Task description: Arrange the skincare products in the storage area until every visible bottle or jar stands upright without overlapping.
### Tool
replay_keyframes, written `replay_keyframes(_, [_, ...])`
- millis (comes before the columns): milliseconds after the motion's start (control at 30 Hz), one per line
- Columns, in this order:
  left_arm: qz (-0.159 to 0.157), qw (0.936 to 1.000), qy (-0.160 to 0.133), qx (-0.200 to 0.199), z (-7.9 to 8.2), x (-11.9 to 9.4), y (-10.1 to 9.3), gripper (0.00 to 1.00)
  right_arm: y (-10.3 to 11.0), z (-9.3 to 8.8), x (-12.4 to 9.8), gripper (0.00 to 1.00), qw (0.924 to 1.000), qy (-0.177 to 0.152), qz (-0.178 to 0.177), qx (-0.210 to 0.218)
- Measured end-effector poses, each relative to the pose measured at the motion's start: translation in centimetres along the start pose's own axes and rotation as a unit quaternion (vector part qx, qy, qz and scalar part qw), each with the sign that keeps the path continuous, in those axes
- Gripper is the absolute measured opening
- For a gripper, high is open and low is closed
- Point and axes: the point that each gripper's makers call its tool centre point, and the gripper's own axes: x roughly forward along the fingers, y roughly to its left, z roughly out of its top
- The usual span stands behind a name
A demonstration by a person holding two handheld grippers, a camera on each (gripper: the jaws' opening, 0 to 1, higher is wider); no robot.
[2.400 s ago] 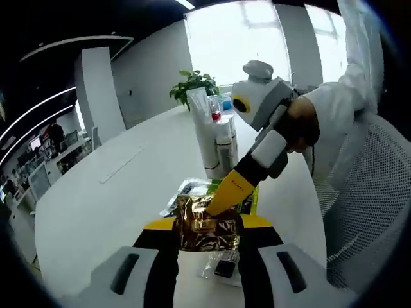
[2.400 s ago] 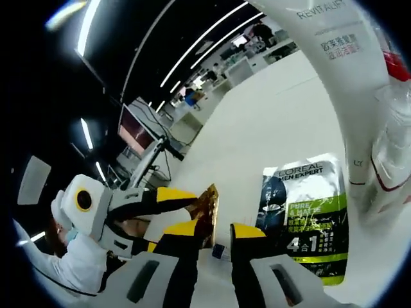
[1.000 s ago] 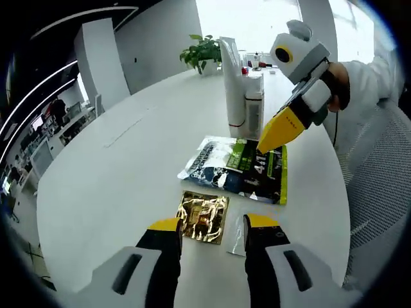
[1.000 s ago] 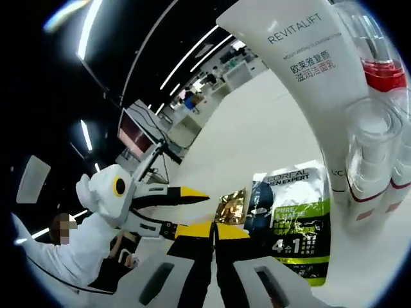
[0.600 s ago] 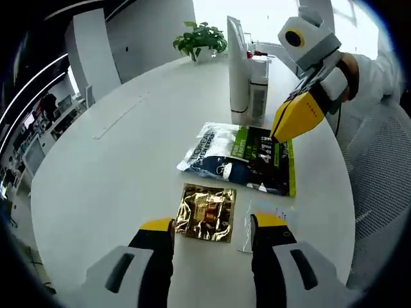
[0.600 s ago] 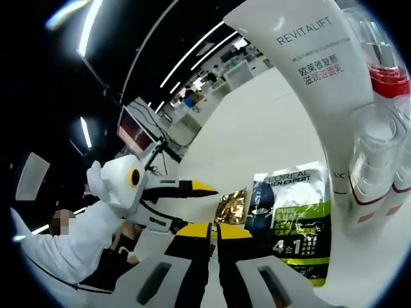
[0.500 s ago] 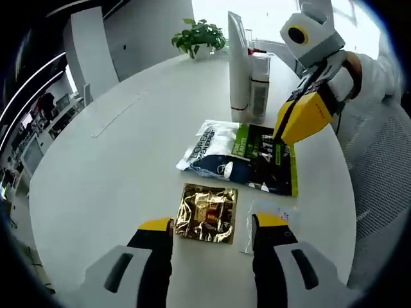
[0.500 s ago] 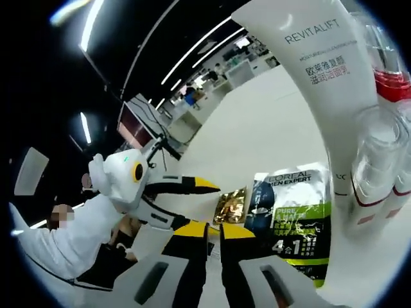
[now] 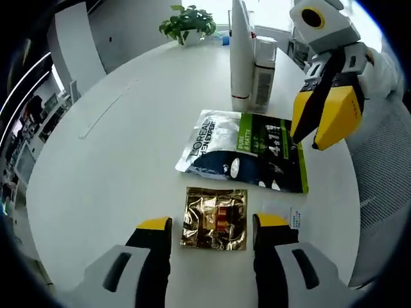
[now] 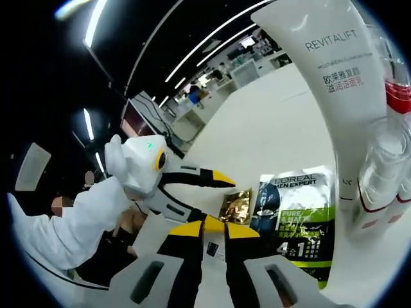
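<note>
Right now, left gripper view: left tool [image 9: 212,224] sits low over the tabletop [image 9: 115,141] w/ jaws spread wide, nothing in them; the gold foil sachet [image 9: 214,218] lies flat directly between and just ahead of the tips, its long axis running roughly along the jaw direction. A small clear sachet [image 9: 289,218] lies just beside the right-hand jaw. Beyond it, the L'Oreal Men Expert pouch [image 9: 241,151] lies flat, long axis crosswise to the jaws, near the gold one but not touching. Further on, a white Revitalift tube [image 9: 240,54] and a pump bottle [image 9: 263,70] stand upright, close together. Right tool [image 9: 324,119] hovers over the pouch's far-right end, jaws look nearly together, empty. Right gripper view: right tool [image 10: 214,232] has jaws narrow w/ a thin gap, holding nothing; pouch [image 10: 297,221] lies ahead-right, gold sachet [image 10: 236,206] just ahead of the tips, small sachet [image 10: 212,249] between them lower down. Tube [image 10: 334,77] and clear bottles [image 10: 385,160] upright at right. Left tool [image 10: 215,178] comes in from the left. Judgement: left tool is nearer and better lined up for the gold sachet.
</note>
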Motion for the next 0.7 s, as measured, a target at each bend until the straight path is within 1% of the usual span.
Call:
replay_keyframes(100, [-0.001,1.0,0.005,0.0,0.08,0.22,0.55,0.52,0.07,0.05,0.0,0.09,1.0,0.0,0.001,0.001])
replay_keyframes(167, [-0.011,0.9998,0.014,-0.004,-0.03,0.2,0.1,0.49,-0.06,0.08,0.0,0.11,1.0,0.0,-0.001,0.002])
replay_keyframes(233, [-0.019,0.9997,0.017,-0.002,-0.11,0.25,-0.15,0.46,-0.24,0.18,0.0,0.12,1.0,-0.001,-0.003,0.002])
replay_keyframes(300, [-0.025,0.9994,0.018,-0.014,-0.24,0.3,-0.33,0.43,-0.3,0.26,0.0,0.12,1.0,-0.002,-0.004,0.005])
replay_keyframes(433, [-0.023,0.9994,0.017,-0.02,-0.29,0.33,-0.29,0.43,-0.16,0.32,0.08,0.12,1.0,-0.002,0.0,0.004])
replay_keyframes(533, [-0.023,0.9993,0.018,-0.023,-0.23,0.35,-0.26,0.39,-0.06,0.18,0.11,0.12,1.0,0.0,0.002,0.004])
replay_keyframes(700, [-0.024,0.9993,0.019,-0.021,-0.2,0.18,-0.44,0.39,0.09,0.2,0.06,0.12,1.0,-0.001,0.003,0.004])
